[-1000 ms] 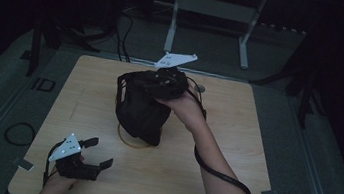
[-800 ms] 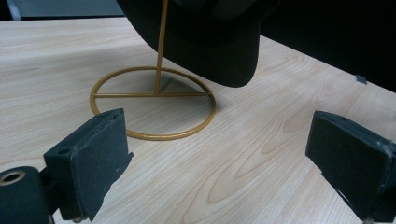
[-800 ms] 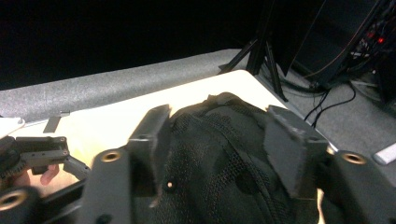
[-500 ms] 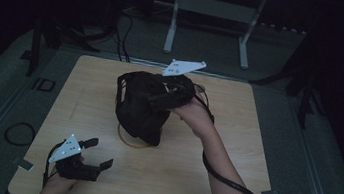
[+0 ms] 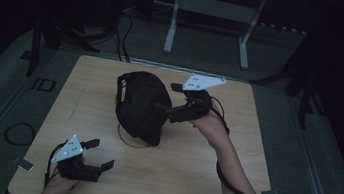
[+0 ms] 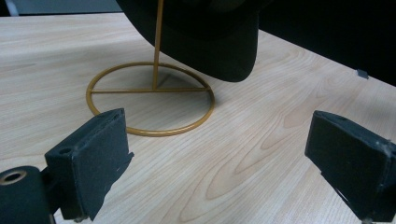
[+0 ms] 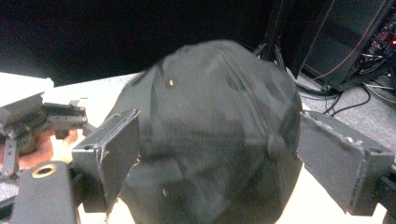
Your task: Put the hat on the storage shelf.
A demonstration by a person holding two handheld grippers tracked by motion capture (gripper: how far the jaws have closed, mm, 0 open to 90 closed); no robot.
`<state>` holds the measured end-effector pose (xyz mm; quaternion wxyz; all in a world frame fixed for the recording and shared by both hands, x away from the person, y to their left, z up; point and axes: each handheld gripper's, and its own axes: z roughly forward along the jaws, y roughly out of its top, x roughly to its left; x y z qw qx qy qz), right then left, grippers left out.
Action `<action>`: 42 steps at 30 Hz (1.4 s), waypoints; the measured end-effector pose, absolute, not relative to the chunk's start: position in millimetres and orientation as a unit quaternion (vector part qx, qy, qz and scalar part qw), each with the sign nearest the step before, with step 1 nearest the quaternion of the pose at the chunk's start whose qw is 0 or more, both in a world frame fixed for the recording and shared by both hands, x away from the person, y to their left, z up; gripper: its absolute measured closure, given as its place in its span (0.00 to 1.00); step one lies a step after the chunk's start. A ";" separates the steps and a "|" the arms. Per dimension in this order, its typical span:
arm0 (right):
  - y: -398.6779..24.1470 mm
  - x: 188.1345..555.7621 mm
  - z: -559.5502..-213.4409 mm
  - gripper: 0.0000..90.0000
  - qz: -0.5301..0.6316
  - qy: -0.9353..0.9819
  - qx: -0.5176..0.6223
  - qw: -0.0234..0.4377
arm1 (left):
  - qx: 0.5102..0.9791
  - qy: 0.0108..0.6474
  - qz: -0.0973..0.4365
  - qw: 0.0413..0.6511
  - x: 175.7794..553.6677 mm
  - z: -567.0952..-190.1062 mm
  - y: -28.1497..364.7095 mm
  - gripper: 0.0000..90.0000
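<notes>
1. The black cap (image 5: 141, 104) sits on a gold wire stand (image 5: 130, 141) at the centre of the high view, on the wooden tabletop (image 5: 229, 180).
2. The stand's ring base (image 6: 150, 98) lies flat on the tabletop in the upper left of the left gripper view, with its upright rod rising into the cap.
3. The right tool (image 5: 166, 109) is just right of centre in the high view, at the cap's right side. Its jaws have just been opening and now stand wide apart.
4. In the right gripper view the cap (image 7: 210, 135) lies between the jaws, beyond the pads (image 7: 114, 149); no pad presses on it.
5. The left tool (image 5: 100, 154) rests at the lower left of the high view, well apart from the cap, jaws apart and empty.
</notes>
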<state>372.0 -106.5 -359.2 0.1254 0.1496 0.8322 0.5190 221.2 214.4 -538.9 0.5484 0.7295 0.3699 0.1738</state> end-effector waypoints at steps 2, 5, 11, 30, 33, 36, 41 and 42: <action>-112.4 369.9 -362.5 0.15 0.518 0.833 0.149 0.128 | 0.730 0.369 0.174 0.548 221.1 -539.1 214.2 0.07; -121.1 364.9 -369.7 0.15 0.516 0.833 0.153 0.124 | 0.728 0.371 0.173 0.549 221.2 -539.4 214.2 0.07; -135.1 356.9 -385.4 0.15 0.519 0.831 0.158 0.120 | 0.729 0.371 0.173 0.548 221.3 -540.2 214.1 0.07; -162.1 338.5 -465.5 0.15 0.500 0.845 0.167 0.087 | 0.738 0.369 0.172 0.539 222.6 -549.1 211.1 0.06; -163.8 334.4 -478.7 0.15 0.496 0.848 0.165 0.085 | 0.736 0.370 0.175 0.539 222.6 -550.0 210.7 0.06; -164.5 330.5 -489.1 0.15 0.487 0.853 0.165 0.089 | 0.733 0.376 0.175 0.538 223.4 -550.8 211.9 0.06; -168.4 325.2 -506.1 0.16 0.486 0.855 0.165 0.074 | 0.737 0.378 0.172 0.533 224.0 -552.7 211.9 0.06; -168.7 324.2 -508.1 0.16 0.483 0.857 0.163 0.077 | 0.738 0.377 0.171 0.533 224.1 -553.0 211.4 0.06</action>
